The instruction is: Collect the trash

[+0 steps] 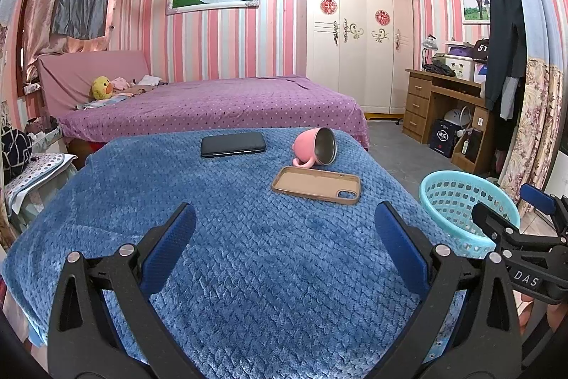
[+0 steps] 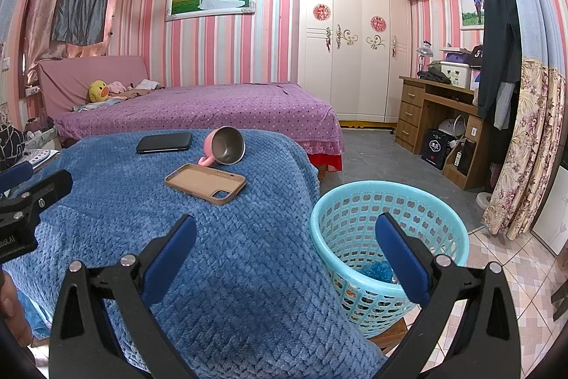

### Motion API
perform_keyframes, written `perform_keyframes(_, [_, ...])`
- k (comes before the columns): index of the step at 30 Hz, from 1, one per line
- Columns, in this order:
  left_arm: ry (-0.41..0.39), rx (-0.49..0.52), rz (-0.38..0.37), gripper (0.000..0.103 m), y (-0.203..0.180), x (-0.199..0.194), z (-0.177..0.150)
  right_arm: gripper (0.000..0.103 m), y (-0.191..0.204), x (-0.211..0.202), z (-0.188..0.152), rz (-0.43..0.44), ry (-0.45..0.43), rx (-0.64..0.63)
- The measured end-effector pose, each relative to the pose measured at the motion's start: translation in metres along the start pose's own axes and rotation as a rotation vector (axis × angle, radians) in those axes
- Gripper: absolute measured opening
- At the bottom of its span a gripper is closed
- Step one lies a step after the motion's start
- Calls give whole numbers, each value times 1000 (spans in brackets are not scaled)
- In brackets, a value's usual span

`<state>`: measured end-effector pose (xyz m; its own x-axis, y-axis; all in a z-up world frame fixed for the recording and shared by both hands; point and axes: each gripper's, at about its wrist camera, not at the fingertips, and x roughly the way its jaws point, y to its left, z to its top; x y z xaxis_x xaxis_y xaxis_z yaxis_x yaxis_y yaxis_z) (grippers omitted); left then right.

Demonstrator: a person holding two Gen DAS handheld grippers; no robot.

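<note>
A light blue plastic basket [image 2: 387, 237] stands right of the blue-blanketed table [image 2: 220, 254], with blue crumpled trash [image 2: 376, 270] at its bottom. It also shows in the left wrist view [image 1: 458, 201]. My left gripper [image 1: 284, 244] is open and empty above the blanket [image 1: 255, 254]. My right gripper [image 2: 285, 247] is open and empty, straddling the table's right edge and the basket's near rim. It shows from the side in the left wrist view [image 1: 514, 212].
On the blanket lie a tan phone case [image 1: 316, 184], a tipped pink mug [image 1: 316, 146] and a black phone [image 1: 232, 144]. Behind is a purple bed [image 1: 213, 105], a white wardrobe [image 1: 355, 34] and a wooden desk [image 1: 447, 109].
</note>
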<state>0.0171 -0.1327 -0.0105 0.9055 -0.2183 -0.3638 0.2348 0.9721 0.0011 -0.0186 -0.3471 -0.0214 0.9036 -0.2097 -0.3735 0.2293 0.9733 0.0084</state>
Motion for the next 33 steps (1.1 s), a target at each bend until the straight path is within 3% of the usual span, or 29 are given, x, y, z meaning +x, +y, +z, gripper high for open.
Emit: perform_keyframes(33, [8,-2,1,98,5,2,1,99,2,-3,4,0,-9,-3])
